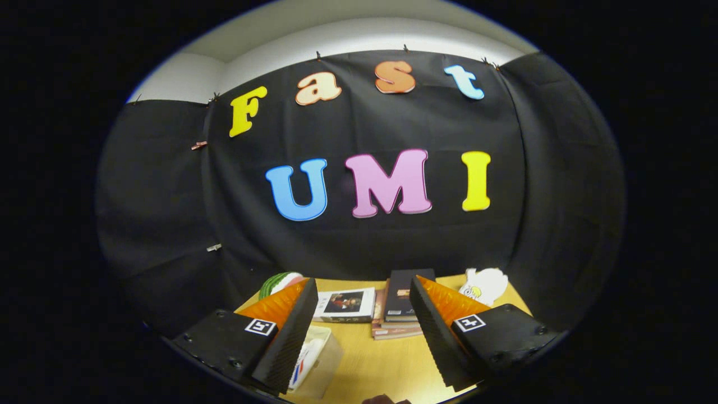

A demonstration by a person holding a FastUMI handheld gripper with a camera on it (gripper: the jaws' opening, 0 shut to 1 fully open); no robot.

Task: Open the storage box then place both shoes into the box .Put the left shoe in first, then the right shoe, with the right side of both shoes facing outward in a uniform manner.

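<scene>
My gripper (363, 286) is held above the wooden table (381, 365), open wide, with nothing between its fingers. Just under the inner edge of the left finger (286, 336) stands a pale translucent storage box (322, 359), mostly hidden by that finger. Against the box's near wall shows something white with red and blue marks (300, 367); I cannot tell whether it is a shoe. I cannot tell whether the box's lid is on or off.
Beyond the fingers, at the table's back, lie a white-covered book (345, 304) and a stack of dark books (401, 306). A white soft toy (483, 285) sits back right, a green, white and red striped thing (280, 282) back left.
</scene>
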